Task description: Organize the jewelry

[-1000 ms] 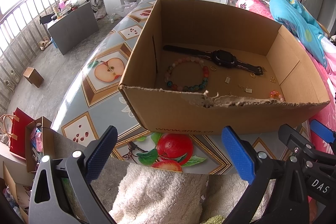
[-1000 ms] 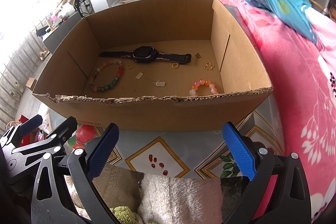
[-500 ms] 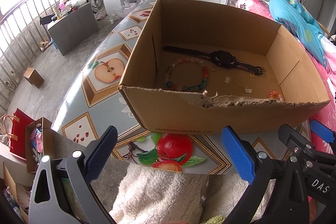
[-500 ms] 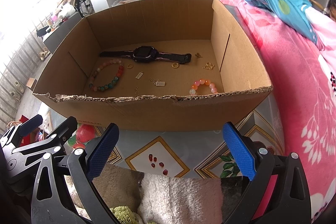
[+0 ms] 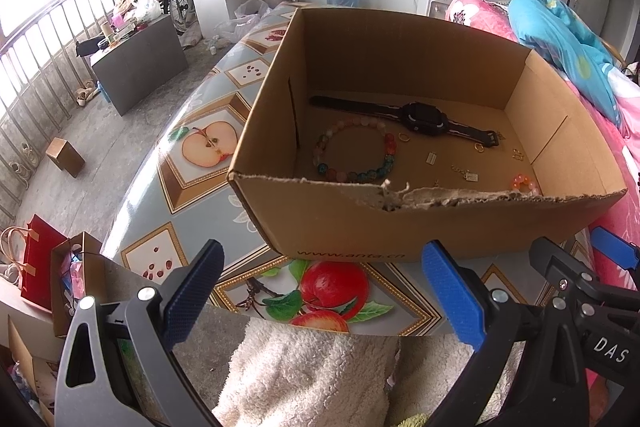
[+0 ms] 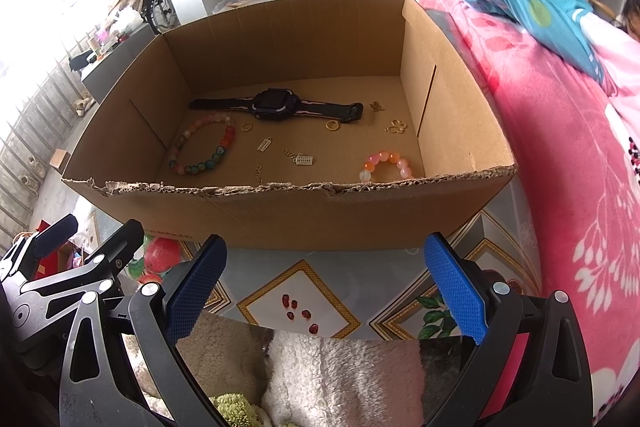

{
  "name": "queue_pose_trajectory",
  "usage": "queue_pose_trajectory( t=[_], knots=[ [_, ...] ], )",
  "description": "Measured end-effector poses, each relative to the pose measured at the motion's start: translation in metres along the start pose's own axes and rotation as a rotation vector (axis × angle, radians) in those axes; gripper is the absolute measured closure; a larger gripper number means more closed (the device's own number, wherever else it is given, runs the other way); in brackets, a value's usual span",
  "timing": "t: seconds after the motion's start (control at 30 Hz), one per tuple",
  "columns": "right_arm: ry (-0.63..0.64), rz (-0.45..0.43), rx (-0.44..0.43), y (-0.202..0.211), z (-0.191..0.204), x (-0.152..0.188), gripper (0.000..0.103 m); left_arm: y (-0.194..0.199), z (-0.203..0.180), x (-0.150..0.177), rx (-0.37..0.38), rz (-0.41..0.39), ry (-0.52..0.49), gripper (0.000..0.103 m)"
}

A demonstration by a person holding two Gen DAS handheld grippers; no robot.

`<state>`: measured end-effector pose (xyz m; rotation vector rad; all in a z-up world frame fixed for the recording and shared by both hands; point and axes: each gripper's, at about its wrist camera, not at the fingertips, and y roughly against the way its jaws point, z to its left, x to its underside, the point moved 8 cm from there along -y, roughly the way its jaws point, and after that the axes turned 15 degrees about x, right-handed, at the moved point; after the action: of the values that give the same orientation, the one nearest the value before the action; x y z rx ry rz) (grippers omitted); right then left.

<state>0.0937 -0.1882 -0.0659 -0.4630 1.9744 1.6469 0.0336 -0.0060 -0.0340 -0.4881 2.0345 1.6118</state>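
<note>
Right wrist view: your right gripper (image 6: 326,289) and left gripper (image 5: 324,291) gape wide, empty, before the cardboard box (image 6: 280,215) at the desk's near edge. Clear its torn wall, then descend onto the beaded bracelet (image 6: 202,149).

Cardboard box (image 6: 280,219): matt brown corrugated board, near rim torn and fibrous. Bench (image 5: 200,187) covering: glossy, smooth, printed with fruit. Watch (image 6: 276,105): black strap and case, dull sheen. Multicoloured bead bracelet (image 6: 202,151) and orange-pink bead bracelet (image 6: 384,165): polished, shiny beads. Ring (image 6: 331,125): bright gold-coloured metal. Left hand-held gripper (image 5: 324,291) and right hand-held gripper (image 6: 326,291): matt black plastic frames, blue textured pads, metal screw heads.
</note>
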Motion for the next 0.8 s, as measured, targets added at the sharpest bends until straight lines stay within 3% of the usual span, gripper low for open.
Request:
queue_pose_trajectory(
  t=[0.8],
  knots=[
    [0.005, 0.000, 0.001, 0.0002, -0.0007, -0.0009, 0.008, -0.0012, 0.0091, -0.0021, 0.003, 0.005, 0.018, 0.006]
  ],
)
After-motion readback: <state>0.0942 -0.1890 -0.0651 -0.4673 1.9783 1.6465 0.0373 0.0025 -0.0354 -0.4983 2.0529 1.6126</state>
